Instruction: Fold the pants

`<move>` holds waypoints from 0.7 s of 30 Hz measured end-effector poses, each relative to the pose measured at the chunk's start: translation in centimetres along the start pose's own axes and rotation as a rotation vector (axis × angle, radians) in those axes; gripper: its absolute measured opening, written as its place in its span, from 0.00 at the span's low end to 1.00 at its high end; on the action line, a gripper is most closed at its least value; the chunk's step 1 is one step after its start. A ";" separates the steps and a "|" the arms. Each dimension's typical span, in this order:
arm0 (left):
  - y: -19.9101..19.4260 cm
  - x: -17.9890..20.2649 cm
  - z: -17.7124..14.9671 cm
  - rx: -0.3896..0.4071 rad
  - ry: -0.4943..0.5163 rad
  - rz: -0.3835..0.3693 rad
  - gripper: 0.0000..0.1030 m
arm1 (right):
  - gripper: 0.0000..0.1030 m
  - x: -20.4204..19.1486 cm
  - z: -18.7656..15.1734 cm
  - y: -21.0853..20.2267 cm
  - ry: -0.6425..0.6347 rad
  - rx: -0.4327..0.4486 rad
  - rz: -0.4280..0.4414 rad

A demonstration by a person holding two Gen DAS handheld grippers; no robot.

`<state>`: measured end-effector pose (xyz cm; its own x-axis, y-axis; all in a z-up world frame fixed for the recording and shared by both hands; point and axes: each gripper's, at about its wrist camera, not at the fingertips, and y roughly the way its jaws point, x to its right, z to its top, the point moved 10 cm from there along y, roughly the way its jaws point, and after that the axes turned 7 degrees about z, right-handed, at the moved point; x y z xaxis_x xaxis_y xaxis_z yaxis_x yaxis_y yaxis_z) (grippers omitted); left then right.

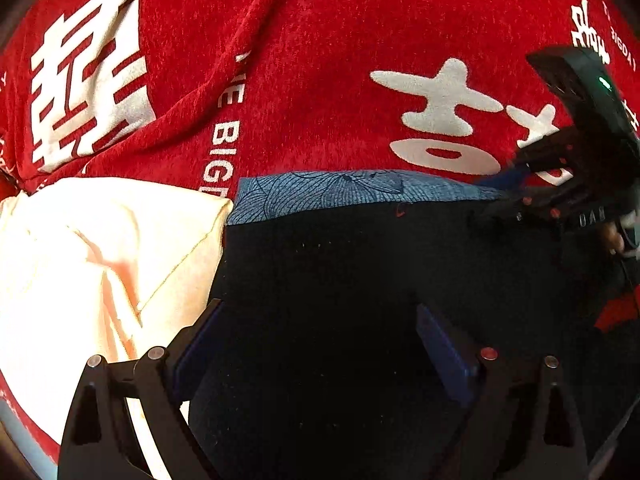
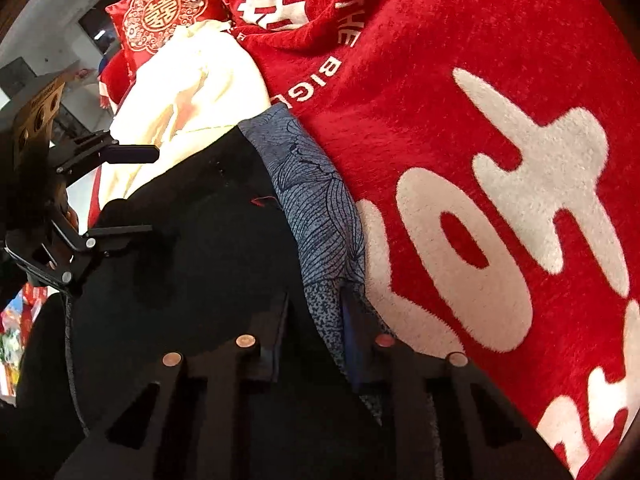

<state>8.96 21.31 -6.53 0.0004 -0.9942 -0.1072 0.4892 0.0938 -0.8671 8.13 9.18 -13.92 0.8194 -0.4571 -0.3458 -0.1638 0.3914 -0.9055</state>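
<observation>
Red plush bedding [image 1: 320,60] with large white characters covers the surface on which everything lies, and the black pants [image 1: 360,280] rest flat on it, close to both cameras. In the left wrist view their far edge runs straight across from left to right, so the visible stretch of dark cloth lies crosswise to that gripper; which end is waist and which is hem cannot be told. A blue leaf-patterned cloth [image 1: 340,192] peeks out in a narrow band along that far edge, touching the pants, and whether it is a separate piece or part of them is not clear. A cream-coloured garment [image 1: 100,260] lies just beside the pants on their left. The left gripper [image 1: 320,340] stands with its jaws spread wide above the black cloth, nothing pinched between them. The right gripper [image 2: 316,316] has its jaws drawn in to a narrow gap at the edge where black and blue cloth meet, fabric lying between the fingers; whether the pads press on it cannot be told. A red patterned pillow [image 2: 160,16] sits far off.
</observation>
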 end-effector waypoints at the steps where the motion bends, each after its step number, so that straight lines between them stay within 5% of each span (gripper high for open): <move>1: 0.0 0.1 0.0 0.001 0.007 0.002 0.91 | 0.56 0.6 0.1 -0.4 0.021 0.006 -0.004; 2: 0.1 0.2 0.0 0.002 0.013 0.004 0.91 | 0.85 1.7 0.1 -0.5 0.051 -0.005 -0.046; 3: 0.2 0.3 0.0 0.002 0.018 0.007 0.91 | 0.91 2.7 0.3 0.1 0.066 -0.024 -0.092; 6: 0.7 0.3 0.2 -0.004 0.017 0.000 0.91 | 0.73 3.2 0.4 1.1 0.065 -0.025 -0.042; 7: 0.8 0.1 0.3 -0.005 0.013 -0.002 0.91 | 0.60 3.0 0.6 1.1 0.056 -0.013 -0.025; 8: 0.9 0.0 0.4 -0.007 0.006 -0.007 0.91 | 0.27 2.3 0.9 1.2 0.053 -0.010 0.024; 9: 1.0 -0.3 0.5 -0.009 -0.005 -0.015 0.91 | 0.20 0.7 1.0 1.6 0.049 -0.026 0.087; 14: 0.5 -1.5 1.1 -0.012 -0.070 -0.108 0.91 | 0.14 -2.8 1.4 -1.3 -0.056 0.105 0.007; 21: -2.7 -2.3 3.1 0.083 0.001 -0.238 0.92 | 0.14 -8.7 -0.3 -4.5 -0.273 0.220 -0.182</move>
<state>10.34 23.13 -2.41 -0.1241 -0.9877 0.0947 0.5454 -0.1476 -0.8251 1.61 11.12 -6.90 0.9450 -0.3173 -0.0792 0.0954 0.4990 -0.8613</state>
